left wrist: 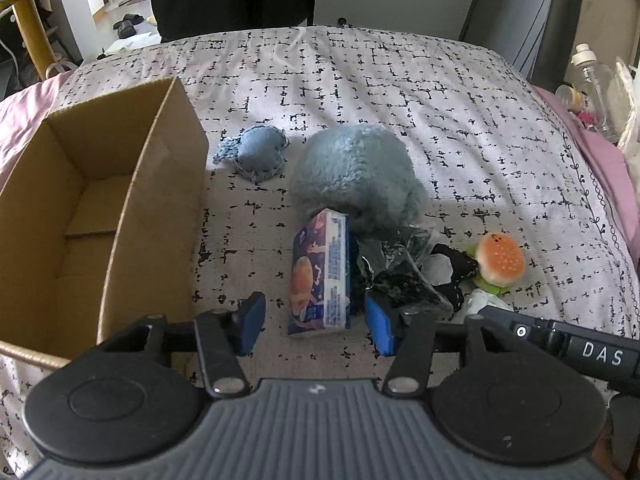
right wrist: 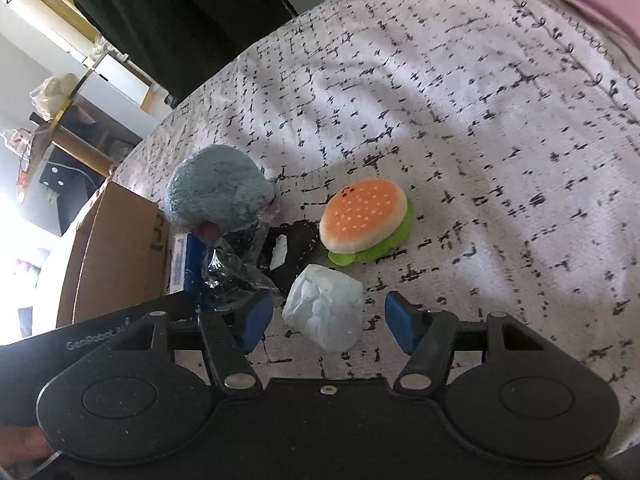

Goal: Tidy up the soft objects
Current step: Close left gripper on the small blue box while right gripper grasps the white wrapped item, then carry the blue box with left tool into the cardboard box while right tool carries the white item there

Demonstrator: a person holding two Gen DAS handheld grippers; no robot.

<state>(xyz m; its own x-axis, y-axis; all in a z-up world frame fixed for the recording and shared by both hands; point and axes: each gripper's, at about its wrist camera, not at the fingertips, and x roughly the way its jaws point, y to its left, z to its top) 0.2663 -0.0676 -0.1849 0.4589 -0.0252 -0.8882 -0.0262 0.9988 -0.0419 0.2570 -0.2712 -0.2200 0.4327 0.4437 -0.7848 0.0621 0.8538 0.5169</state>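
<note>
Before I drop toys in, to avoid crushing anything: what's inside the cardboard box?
The cardboard box shows only its bare brown floor and flaps; the near corner behind its front wall is hidden.

box (left wrist: pixel 120 184) 1 | plush toys 3 | tissue pack (left wrist: pixel 322 276) 1 | bags 2
</note>
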